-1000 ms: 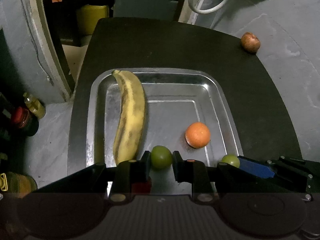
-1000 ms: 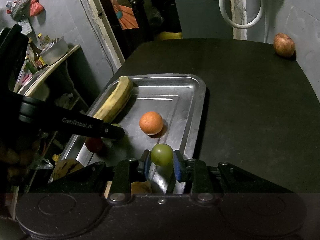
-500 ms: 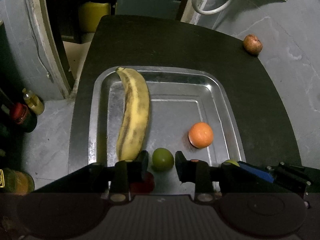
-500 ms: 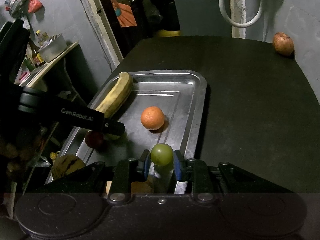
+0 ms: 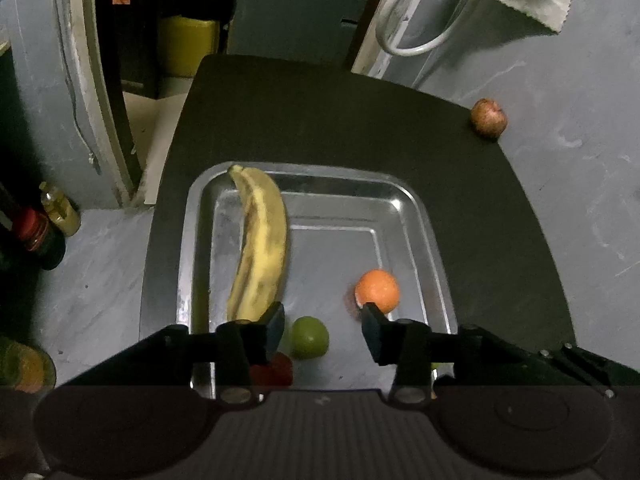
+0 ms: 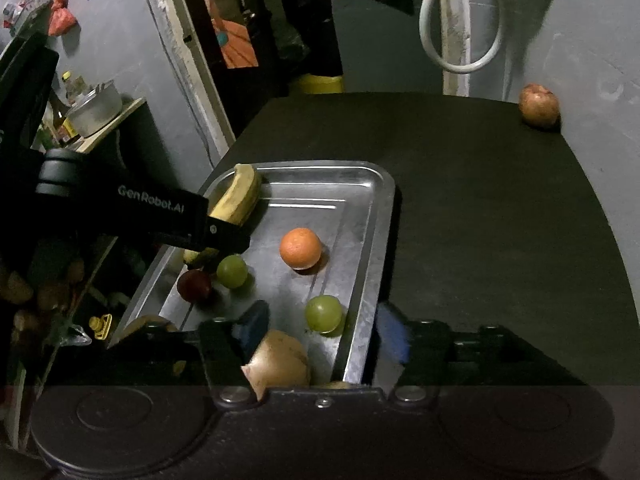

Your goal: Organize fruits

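Observation:
A metal tray (image 5: 436,240) (image 6: 380,216) sits on the black table. In it lie a banana (image 5: 262,248) (image 6: 238,200), an orange (image 5: 378,290) (image 6: 300,249), two green fruits (image 6: 232,271) (image 6: 324,313), a dark red fruit (image 6: 194,285) and a tan fruit (image 6: 280,362). My left gripper (image 5: 322,330) is open above the tray's near end, with one green fruit (image 5: 310,337) loose between its fingers. My right gripper (image 6: 320,330) is open over the tray's near right rim, with the other green fruit lying free between its fingers.
A reddish-brown apple (image 5: 488,117) (image 6: 539,105) rests at the table's far right corner against the wall. Bottles (image 5: 60,210) stand on the floor at the left. The left gripper's black body (image 6: 132,212) crosses the left of the right wrist view.
Both grippers opened and let go of their green fruits, which now lie in the tray. Both grippers drew back and up a little.

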{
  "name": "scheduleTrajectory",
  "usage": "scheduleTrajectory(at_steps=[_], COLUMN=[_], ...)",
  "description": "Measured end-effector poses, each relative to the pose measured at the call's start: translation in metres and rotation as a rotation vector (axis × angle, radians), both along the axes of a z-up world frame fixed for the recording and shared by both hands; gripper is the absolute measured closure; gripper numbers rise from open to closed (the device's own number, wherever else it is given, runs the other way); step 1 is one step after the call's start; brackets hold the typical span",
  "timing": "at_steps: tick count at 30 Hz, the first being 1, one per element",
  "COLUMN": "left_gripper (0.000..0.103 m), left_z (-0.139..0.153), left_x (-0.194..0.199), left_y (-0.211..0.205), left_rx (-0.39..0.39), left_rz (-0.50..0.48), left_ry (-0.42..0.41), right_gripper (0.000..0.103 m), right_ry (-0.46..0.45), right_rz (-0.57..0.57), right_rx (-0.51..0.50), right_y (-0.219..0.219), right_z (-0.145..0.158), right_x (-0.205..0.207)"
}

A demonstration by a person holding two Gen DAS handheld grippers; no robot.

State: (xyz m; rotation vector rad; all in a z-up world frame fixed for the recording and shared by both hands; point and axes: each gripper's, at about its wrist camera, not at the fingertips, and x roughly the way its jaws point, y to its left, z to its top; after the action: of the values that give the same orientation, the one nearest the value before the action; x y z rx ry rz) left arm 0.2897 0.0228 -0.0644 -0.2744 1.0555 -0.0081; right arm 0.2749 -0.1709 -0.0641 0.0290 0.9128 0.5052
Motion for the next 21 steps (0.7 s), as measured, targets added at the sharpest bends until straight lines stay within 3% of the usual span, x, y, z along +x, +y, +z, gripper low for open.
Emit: scheduleTrajectory(at_steps=[2,6,11,15,21], left_gripper=[0.054,0.025,0.019,0.006,0.001], left_z=[0.004,0.016,0.027,0.036,0.046], left_x=[-0.002,-0.01,-0.02,-0.031,-0.045], left_y=[-0.002,-0.004,-0.003,0.0,0.006], left_rx=[-0.013,-0.036,-0.032,-0.013,0.01], left_rz=[-0.006,-0.019,-0.005,0.031,0.065], left_ry=[-0.018,-0.085,-0.136,-0.181,-0.205], right_gripper=[0.025,0.015,0.007,0.002,0.001], right_ry=[-0.001,-0.014,-0.045,-0.076,-0.112], right_rz=[-0.01,-0.026,-0.071,-0.093,-0.141], right_rx=[-0.001,-0.004,-0.016,0.0,-0.001], right_y=[-0.001,-0.002,-0.006,-0.008,-0.009], right_z=[0.001,0.006,0.016,0.025,0.035], right_x=[-0.004,-0.011,-0.021,-0.028,-0.038])
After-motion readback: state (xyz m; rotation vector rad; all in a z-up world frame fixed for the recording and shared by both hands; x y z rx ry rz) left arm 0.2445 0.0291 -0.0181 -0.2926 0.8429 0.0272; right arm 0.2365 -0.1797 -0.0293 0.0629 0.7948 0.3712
